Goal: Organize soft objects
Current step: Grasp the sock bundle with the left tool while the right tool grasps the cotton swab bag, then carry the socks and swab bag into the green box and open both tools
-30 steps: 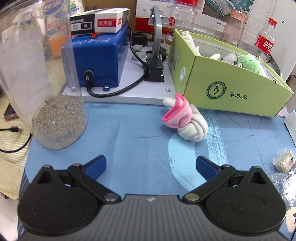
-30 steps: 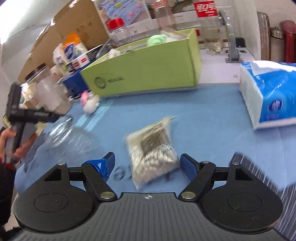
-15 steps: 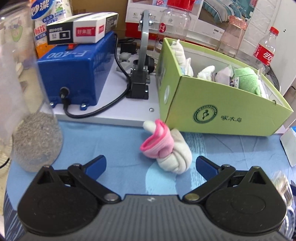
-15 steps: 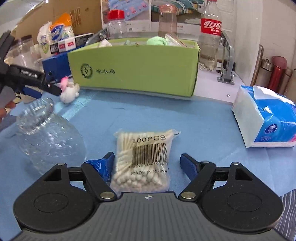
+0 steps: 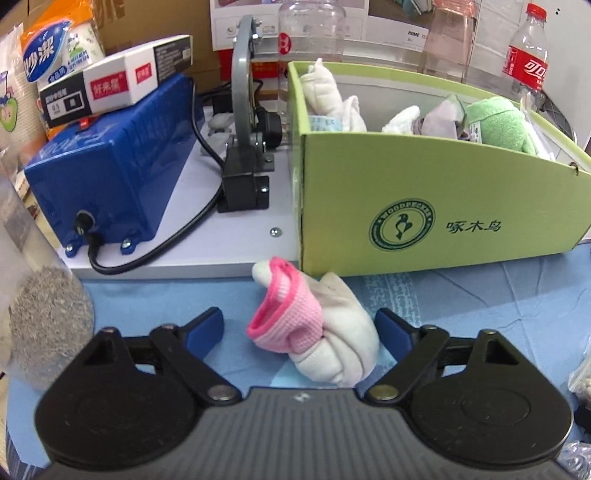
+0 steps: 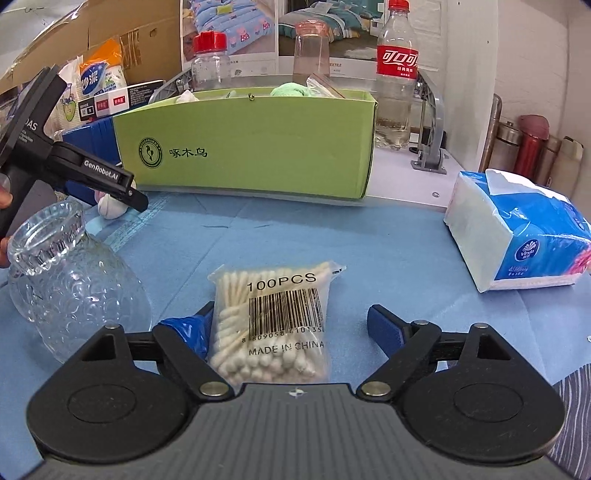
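Bracketing the rolled sock (image 5: 321,332) on the blue desk (image 5: 480,295) just near of the green box (image 5: 436,206), your wide-open left tongs (image 5: 300,326) should squeeze its thick middle, while the right tongs (image 6: 288,328), also wide, straddle the cotton swab bag (image 6: 273,321).

A blue cloth (image 6: 280,236) is covering the table, with a white board (image 5: 192,236) lying behind it. A white brick wall (image 6: 535,55) is standing at the right, and bedding posters (image 6: 236,26) are hanging behind.

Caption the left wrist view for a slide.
Open left gripper straddles a pink-and-white rolled sock on the blue mat, just before the green box of soft items.
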Demonstrator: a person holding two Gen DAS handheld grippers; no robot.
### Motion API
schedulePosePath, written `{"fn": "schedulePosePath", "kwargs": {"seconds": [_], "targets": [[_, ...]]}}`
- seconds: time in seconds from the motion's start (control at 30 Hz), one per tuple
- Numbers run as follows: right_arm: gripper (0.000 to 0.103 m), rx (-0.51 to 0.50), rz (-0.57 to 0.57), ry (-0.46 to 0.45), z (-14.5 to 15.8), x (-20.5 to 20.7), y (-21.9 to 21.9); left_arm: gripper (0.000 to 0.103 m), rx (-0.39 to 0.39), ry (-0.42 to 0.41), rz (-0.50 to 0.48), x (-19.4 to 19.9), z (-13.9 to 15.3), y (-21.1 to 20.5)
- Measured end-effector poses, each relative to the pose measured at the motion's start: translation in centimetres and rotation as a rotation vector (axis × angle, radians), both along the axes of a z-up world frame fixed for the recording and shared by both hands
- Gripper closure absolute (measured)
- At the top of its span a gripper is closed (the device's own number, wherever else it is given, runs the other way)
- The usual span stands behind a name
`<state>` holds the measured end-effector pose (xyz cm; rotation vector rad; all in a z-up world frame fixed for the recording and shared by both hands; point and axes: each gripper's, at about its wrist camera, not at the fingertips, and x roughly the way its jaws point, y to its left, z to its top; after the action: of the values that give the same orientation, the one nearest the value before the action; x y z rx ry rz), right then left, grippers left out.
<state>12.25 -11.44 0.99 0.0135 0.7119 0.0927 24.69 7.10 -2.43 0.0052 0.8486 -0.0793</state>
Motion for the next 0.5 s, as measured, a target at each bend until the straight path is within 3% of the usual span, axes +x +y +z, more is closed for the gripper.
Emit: {"fn": "schedulePosePath", "kwargs": {"seconds": [0.13, 0.2, 0.23, 0.27, 0.37, 0.5], "targets": [[0.029, 0.000, 0.003, 0.002, -0.1, 0.1, -0.1, 0.037, 0.002, -0.015, 0.001, -0.4, 0.3, 0.4], [0.028, 0.003, 0.006, 0.002, -0.1, 0.1, -0.1, 0.052, -0.001, -0.014, -0.006, -0.9, 0.5, 0.7], [0.029, 0.008, 0.009, 0.001, -0.1, 0.1, -0.2, 0.052, 0.003, -0.010, -0.007, -1.2, 0.6, 0.8], [0.035, 0.010, 0.010, -0.002, 0.0, 0.1, -0.3, 0.053, -0.003, -0.002, -0.008, -1.6, 0.7, 1.1], [0.078, 0.021, 0.025, -0.010, 0.5, -0.5, -0.6, 0.053, -0.049, -0.010, -0.015, -3.9, 1.4, 2.5], [0.080, 0.032, 0.046, -0.001, 1.7, -2.1, -1.0, 0.053, -0.065, -0.036, -0.026, -7.2, 2.9, 3.7]]}}
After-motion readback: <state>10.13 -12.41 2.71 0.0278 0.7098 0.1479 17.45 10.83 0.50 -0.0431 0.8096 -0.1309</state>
